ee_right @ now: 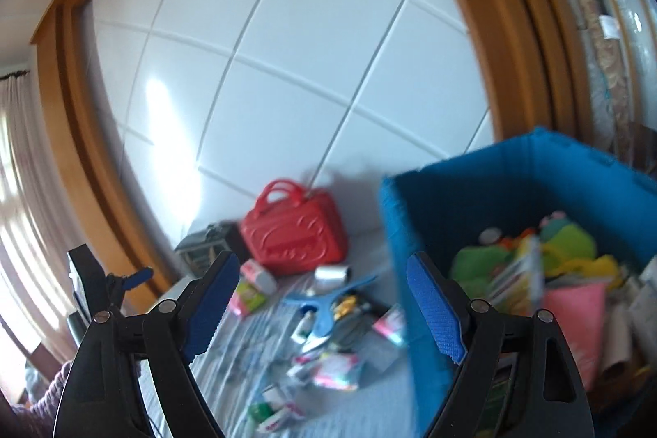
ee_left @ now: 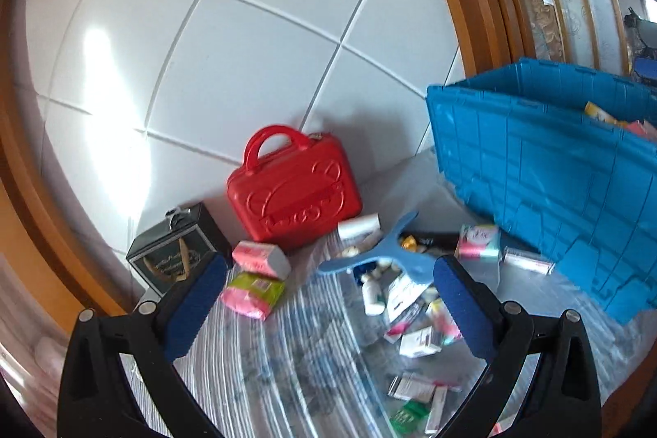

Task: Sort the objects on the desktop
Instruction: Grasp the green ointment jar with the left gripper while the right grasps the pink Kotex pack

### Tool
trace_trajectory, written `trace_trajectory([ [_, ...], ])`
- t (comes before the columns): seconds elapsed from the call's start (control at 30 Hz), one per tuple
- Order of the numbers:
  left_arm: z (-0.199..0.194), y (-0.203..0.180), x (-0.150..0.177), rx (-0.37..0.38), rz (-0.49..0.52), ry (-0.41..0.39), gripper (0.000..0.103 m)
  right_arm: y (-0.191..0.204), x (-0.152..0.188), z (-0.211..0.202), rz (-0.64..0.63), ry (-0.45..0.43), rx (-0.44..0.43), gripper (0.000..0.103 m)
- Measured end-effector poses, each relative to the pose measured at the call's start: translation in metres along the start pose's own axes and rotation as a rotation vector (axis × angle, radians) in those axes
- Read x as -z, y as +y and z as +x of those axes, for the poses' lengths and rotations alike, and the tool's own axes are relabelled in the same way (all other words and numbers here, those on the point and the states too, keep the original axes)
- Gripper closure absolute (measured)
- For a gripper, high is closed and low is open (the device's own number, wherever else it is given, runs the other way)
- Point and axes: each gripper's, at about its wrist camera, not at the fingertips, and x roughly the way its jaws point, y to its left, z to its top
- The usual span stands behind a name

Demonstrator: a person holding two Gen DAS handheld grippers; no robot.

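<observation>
My fingers [ee_left: 193, 308] on both grippers are spread wide and empty, raised to scan; the loose packets [ee_left: 414, 319] lie mid-desk beside the blue bin [ee_left: 546, 183], which I judge their destination.

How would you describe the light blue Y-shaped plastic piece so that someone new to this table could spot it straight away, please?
Start at the big blue crate on the right of the table, then look left toward the red case against the white tiled wall. In front of the case, lying over a pile of small boxes and bottles, is the light blue Y-shaped piece. It is the only flat, forked item there.
</observation>
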Motion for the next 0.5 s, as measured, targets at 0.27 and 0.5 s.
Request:
trace_trajectory([
  [0.27, 0.046, 0.007, 0.126, 0.067, -0.058, 0.193, 0.0, 0.035, 0.058, 0.072, 0.042, 0.163, 0.007, 0.018],
  [0.5, 0.092, -0.043, 0.18, 0.274, 0.151, 0.293, 0.001, 0.031, 0.092, 0.111, 0.033, 0.303, 0.005, 0.018],
])
